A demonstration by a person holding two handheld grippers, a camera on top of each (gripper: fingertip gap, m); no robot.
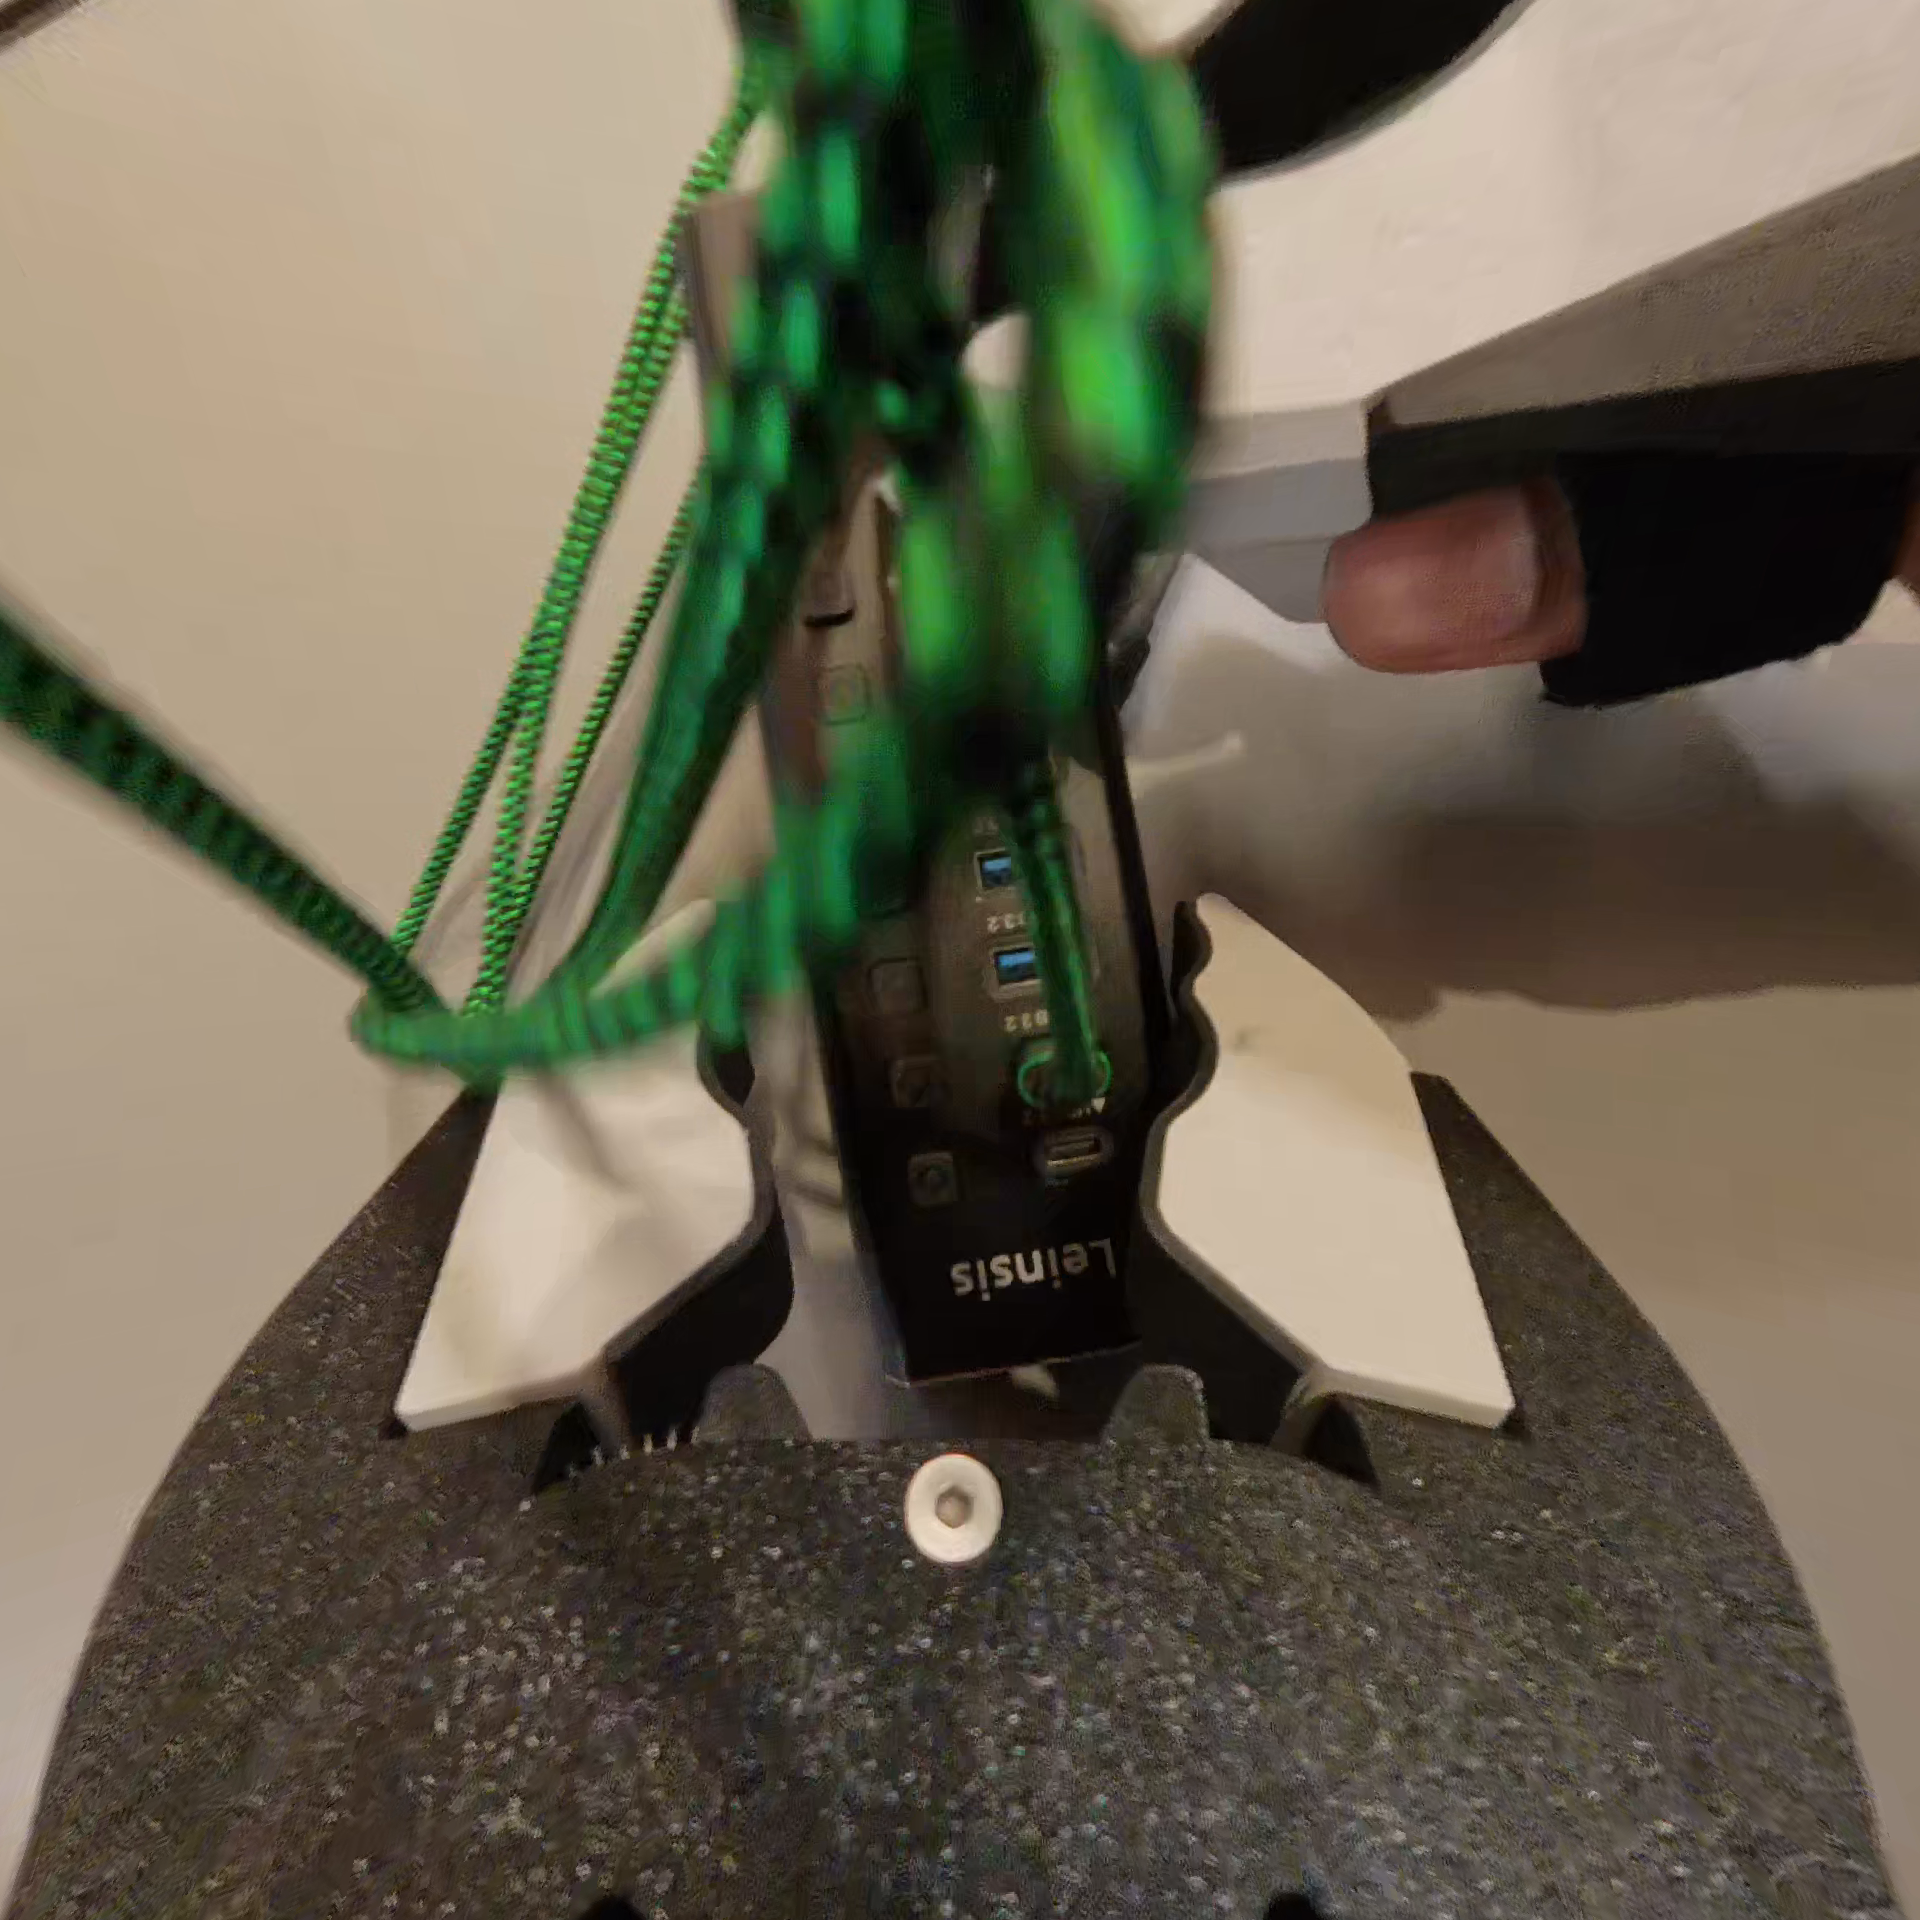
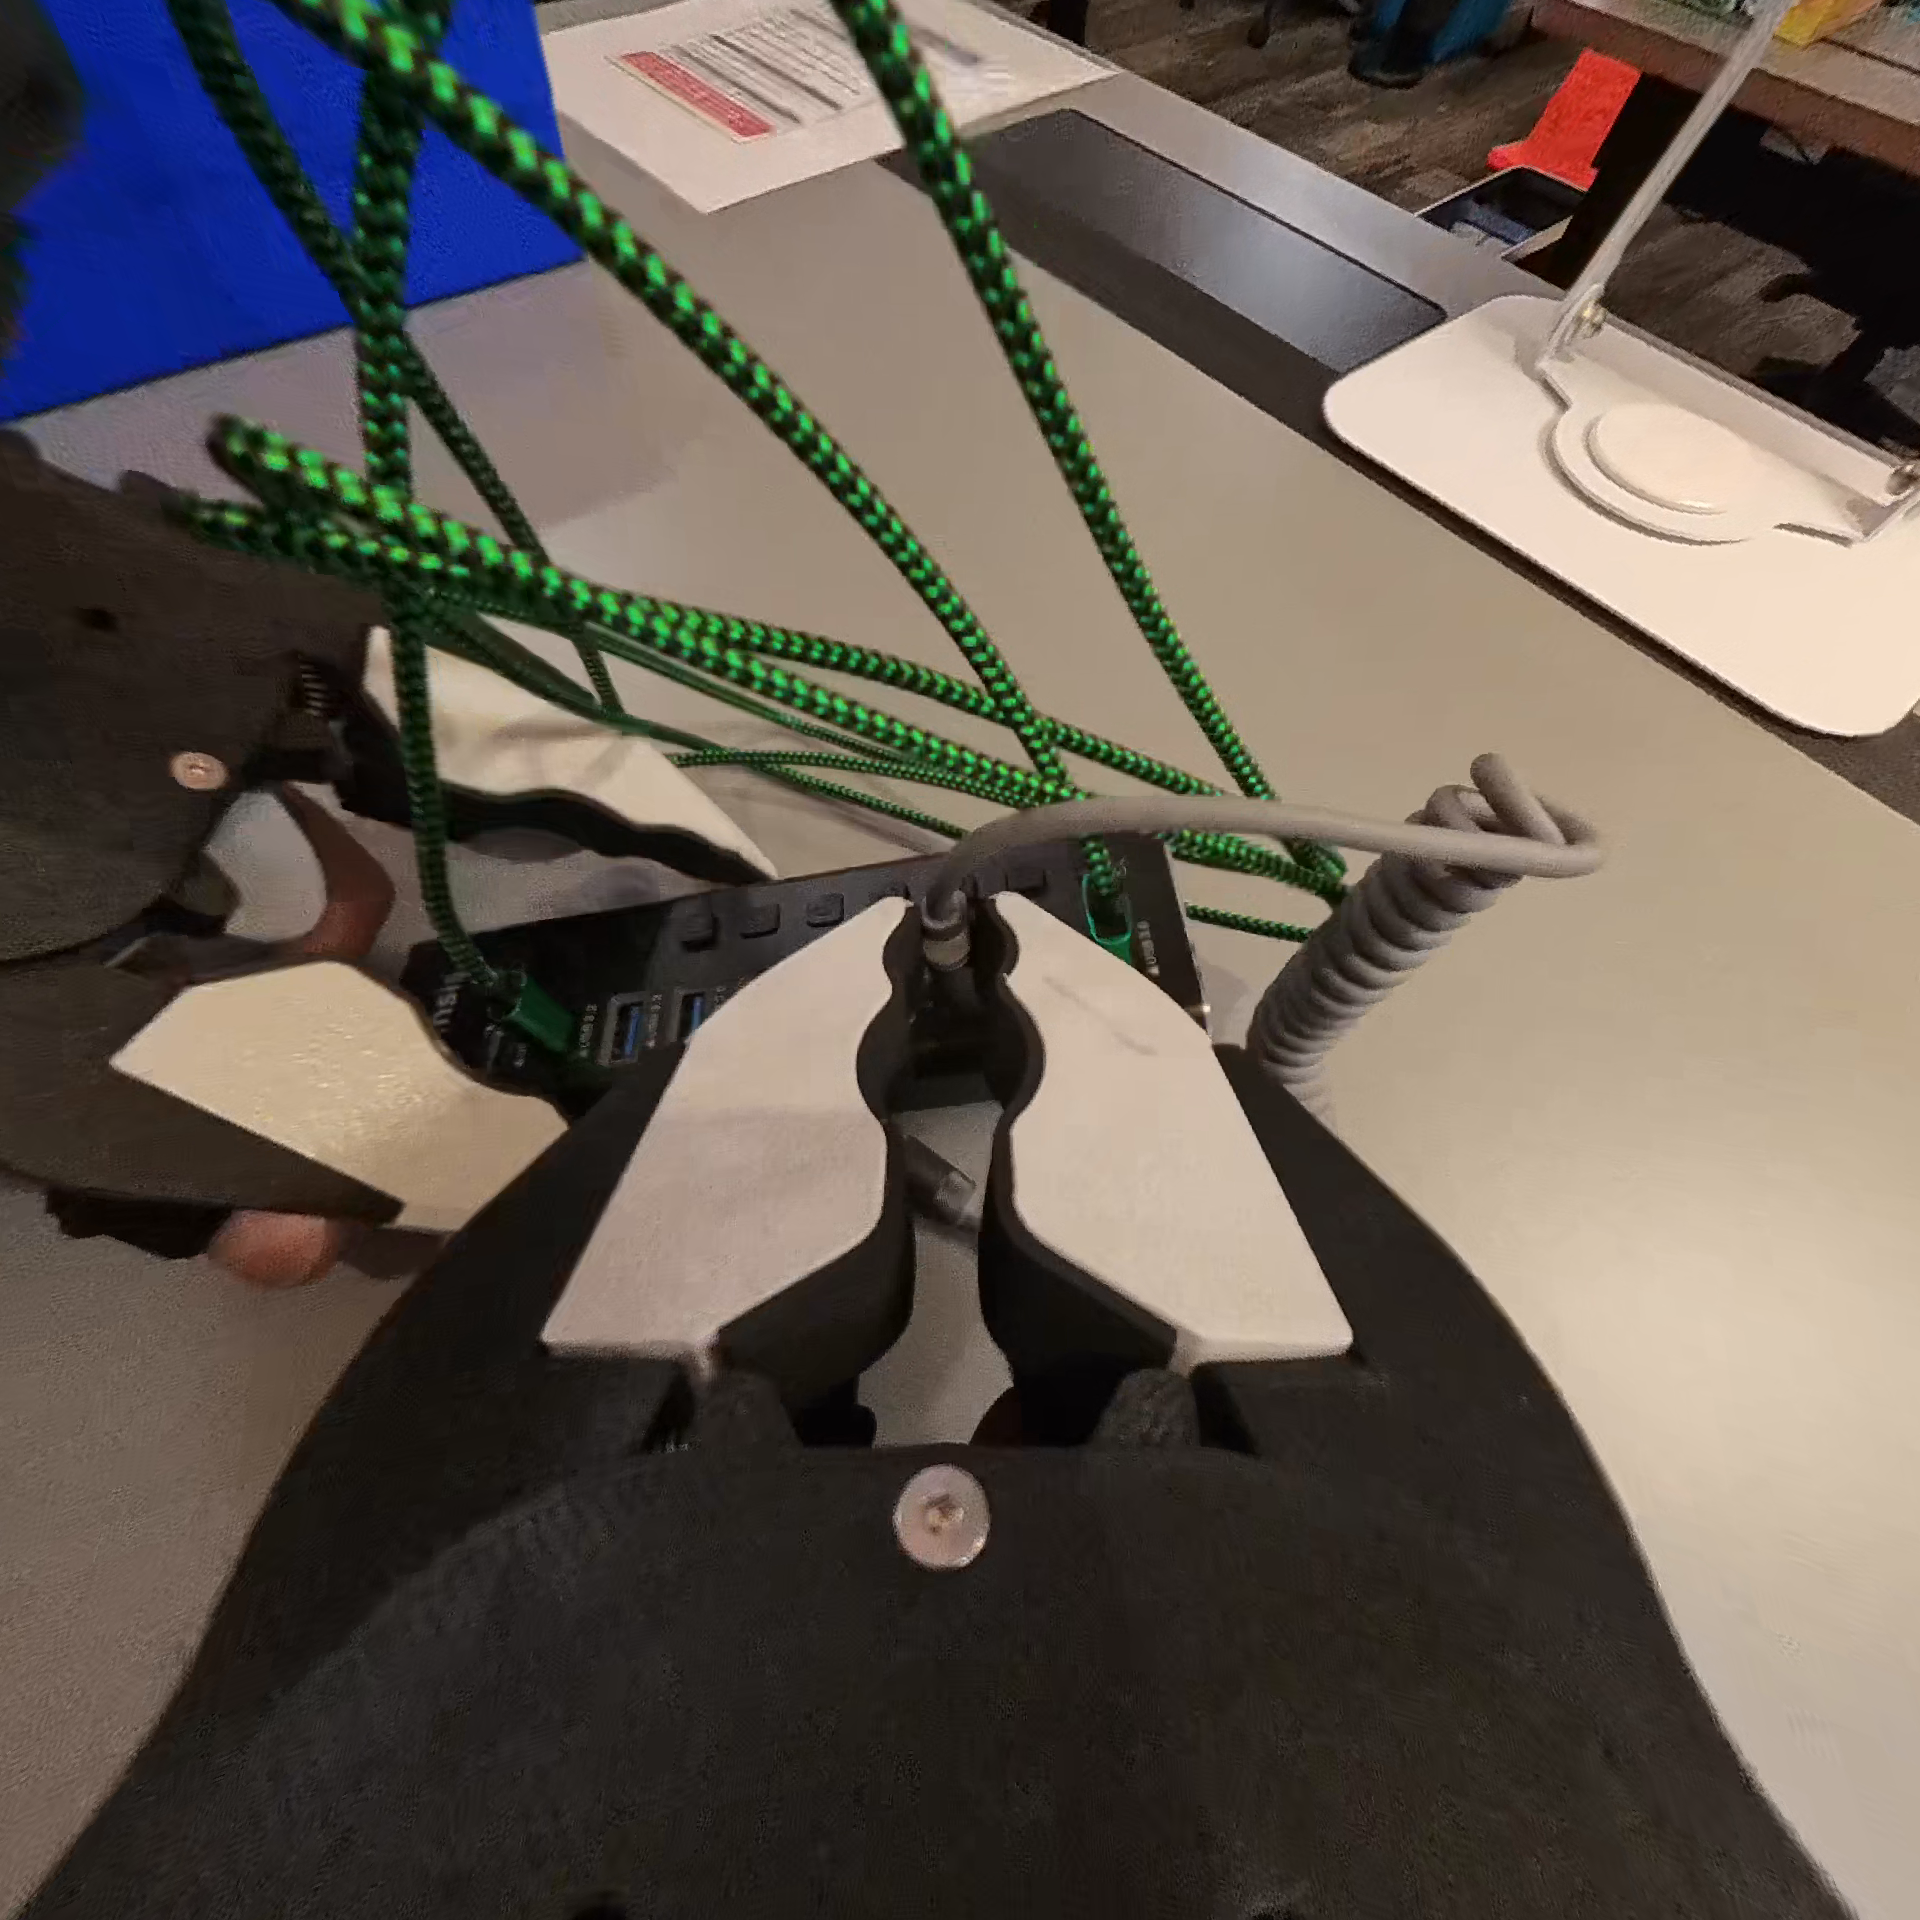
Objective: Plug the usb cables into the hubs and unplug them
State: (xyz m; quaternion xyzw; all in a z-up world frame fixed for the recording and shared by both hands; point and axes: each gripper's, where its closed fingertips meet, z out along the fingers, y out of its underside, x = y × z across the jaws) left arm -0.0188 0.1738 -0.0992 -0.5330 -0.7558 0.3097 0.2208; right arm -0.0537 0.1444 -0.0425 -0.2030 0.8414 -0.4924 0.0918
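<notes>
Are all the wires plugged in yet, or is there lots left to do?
Partly done: green cables already sit in the hub. In hand: the left gripper clamps the hub, and the right gripper pinches the grey cable's plug at a port. Left: two blue ports are empty, and everything still needs unplugging.

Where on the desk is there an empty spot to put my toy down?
The bare desk right of the right gripper, between the coiled grey cable and the white stand base, is free. Around the black hub it is crowded: green braided cables criss-cross there, and the left gripper grips the hub's end.
</notes>
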